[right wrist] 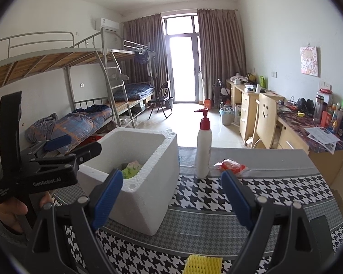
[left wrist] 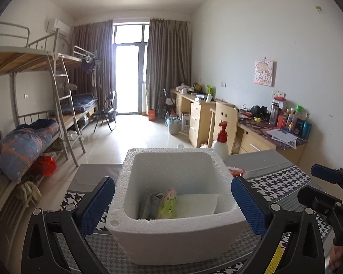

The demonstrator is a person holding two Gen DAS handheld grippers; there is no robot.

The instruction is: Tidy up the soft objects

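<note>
A white foam box [left wrist: 178, 242] stands on the houndstooth table cover [right wrist: 205, 196]. Inside lie a grey cloth [left wrist: 149, 203], a green-and-pink soft packet [left wrist: 168, 204] and a white sheet [left wrist: 197, 203]. My left gripper [left wrist: 172, 205] is open, its fingers straddling the box's near wall. My right gripper [right wrist: 171, 201] is open and empty above the cover, the box [right wrist: 148, 178] to its left. A red soft packet [right wrist: 231, 165] lies beyond the right finger. A yellow foam net [right wrist: 203, 263] lies at the near edge.
A white pump bottle with a red top [right wrist: 203, 146] stands right of the box. Past the table are a bunk bed [right wrist: 91, 118], a wooden chair [right wrist: 266, 121] and a cluttered desk [right wrist: 313, 127].
</note>
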